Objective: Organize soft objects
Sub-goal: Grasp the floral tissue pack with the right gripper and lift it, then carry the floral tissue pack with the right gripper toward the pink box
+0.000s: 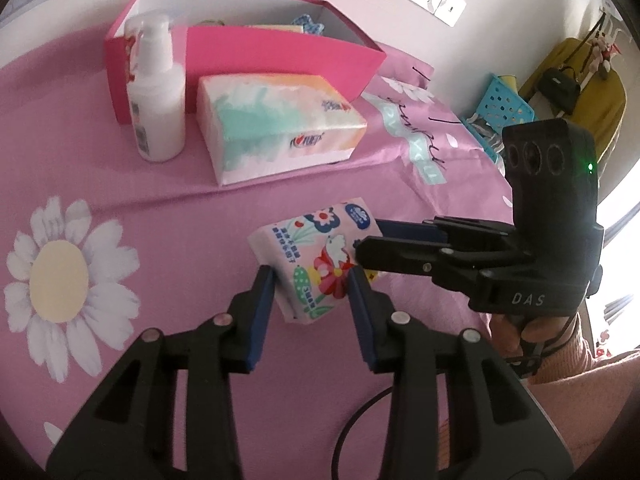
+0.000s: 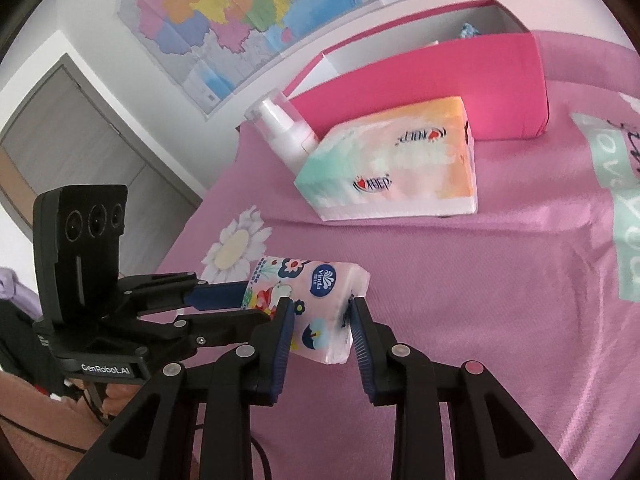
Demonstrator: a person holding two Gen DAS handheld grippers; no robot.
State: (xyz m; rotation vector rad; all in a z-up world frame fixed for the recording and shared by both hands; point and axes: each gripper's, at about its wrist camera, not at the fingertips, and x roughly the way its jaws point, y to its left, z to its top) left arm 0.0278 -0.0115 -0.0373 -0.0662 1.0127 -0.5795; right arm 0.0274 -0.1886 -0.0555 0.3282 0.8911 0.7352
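Both grippers are squeezing the small flowery tissue pack (image 1: 316,264), holding it just above the pink bedsheet (image 1: 160,216). The left gripper (image 1: 310,280) is pinching one end and the right gripper (image 2: 320,312) is pinching the other.

Floral tissue pack (image 1: 316,258), tilted, lifted off bedsheet (image 1: 160,216)

Tissue pack (image 1: 276,120) before box (image 1: 256,52), beside bottle (image 1: 154,96).
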